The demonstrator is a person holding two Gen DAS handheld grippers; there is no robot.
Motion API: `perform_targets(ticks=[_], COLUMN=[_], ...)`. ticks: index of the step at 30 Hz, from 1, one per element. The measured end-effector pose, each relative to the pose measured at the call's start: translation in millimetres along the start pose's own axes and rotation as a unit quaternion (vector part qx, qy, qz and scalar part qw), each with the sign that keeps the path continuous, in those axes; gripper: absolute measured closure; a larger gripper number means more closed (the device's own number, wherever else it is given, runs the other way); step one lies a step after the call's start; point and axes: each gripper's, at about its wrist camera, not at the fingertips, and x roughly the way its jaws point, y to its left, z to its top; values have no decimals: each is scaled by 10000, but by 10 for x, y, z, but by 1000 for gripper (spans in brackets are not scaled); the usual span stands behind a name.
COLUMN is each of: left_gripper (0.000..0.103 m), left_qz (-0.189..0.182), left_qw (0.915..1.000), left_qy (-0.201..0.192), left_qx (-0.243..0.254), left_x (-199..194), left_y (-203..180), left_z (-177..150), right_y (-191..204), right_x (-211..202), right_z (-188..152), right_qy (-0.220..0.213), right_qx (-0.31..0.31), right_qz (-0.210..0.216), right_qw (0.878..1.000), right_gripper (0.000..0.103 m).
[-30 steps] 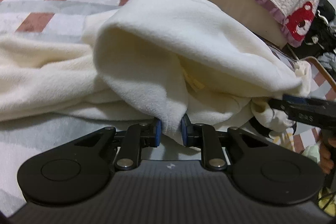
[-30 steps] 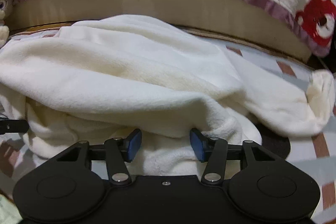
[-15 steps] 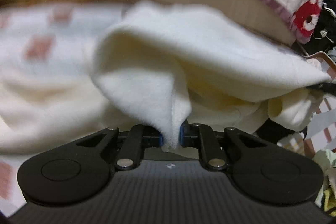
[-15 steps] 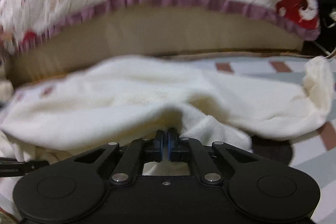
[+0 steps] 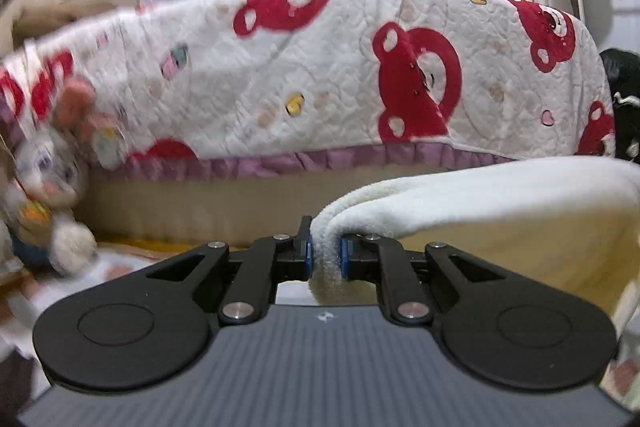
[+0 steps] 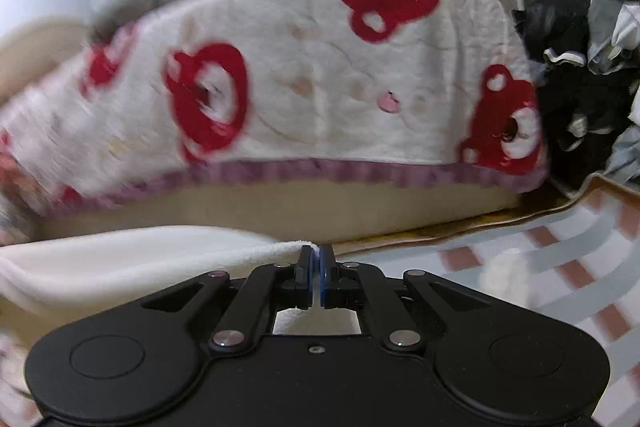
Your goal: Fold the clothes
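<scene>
Between the blue pads of the left gripper (image 5: 324, 254) sits a thick fold of the cream fleece garment (image 5: 500, 211). The two fingers are drawn close and pinch this fold from both sides; the cloth fills the small gap between them. From the pinch the garment spreads to the right in the left wrist view, lifted off the surface, with its paler yellow inner side hanging below the edge. This gripper points nearly level, only a little downward, toward the far side of the scene.

Far behind it lies a quilted blanket (image 5: 340, 79) with red bear prints and a purple frill, draped over a beige cushion (image 5: 224, 199). At the far left a plush toy (image 5: 48, 179) is seen, blurred.

The right gripper (image 6: 317, 281) has its fingers pressed together, and a thin edge of the same garment (image 6: 120, 263) is caught between the pads. The cloth stretches from the pinch to the left in the right wrist view and sags a little there. This gripper also points slightly below level. To its right lies a checked sheet (image 6: 560, 251) in white, grey and brick red, and at the far right a heap of dark clothes (image 6: 580, 75).
</scene>
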Motion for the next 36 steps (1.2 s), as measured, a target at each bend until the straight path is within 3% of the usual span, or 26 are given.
perform_targets(ticks=[4,6,7,8,11,17,21,27,29,33,34,35,36], left_gripper=[91,91,91,91,91,89,85,60,52,47,46,46,44], left_qz=[-107,-118,-113,-102,-19,-22,-194,-465,-590,-706,-683,-650,-632], left_qw=[9984,9966,9958,9950,9934,9894,9854,9757,9701,9647,9650,9655,9657], left_qy=[554,816,914,994,1135,1375,1629,2075,2274,2531,2532,2517,2505], left_qx=[34,31,3,-36,-169,-459,-453,-536,-611,-170,44,185,252], left_x=[237,307,329,346,390,454,456,435,460,511,521,532,553], left_y=[-65,-58,-41,-19,78,265,303,356,368,302,276,264,269], left_z=[-303,-473,-541,-600,-736,-903,-1062,-1302,-1366,-1428,-1427,-1421,-1408], right_y=[-91,-127,-156,-187,-151,139,284,623,735,776,739,703,667], right_x=[447,607,636,659,595,326,388,653,788,979,1023,1067,1111], right_z=[-263,-429,-499,-567,-788,-1149,-1399,-1570,-1652,-1656,-1618,-1580,-1541], right_qy=[702,1129,1335,1538,2037,3057,3594,3875,4111,4261,4244,4228,4212], right_qx=[197,418,716,1033,1632,1455,1053,134,-243,-478,-501,-532,-562], right_qz=[-308,-549,-414,-251,274,411,349,282,119,112,174,240,306], right_qw=[9969,9912,9876,9824,9649,9401,9266,9213,9112,9033,9039,9043,9047], right_gripper=[89,76,58,50,43,36,35,32,32,35,45,70,79])
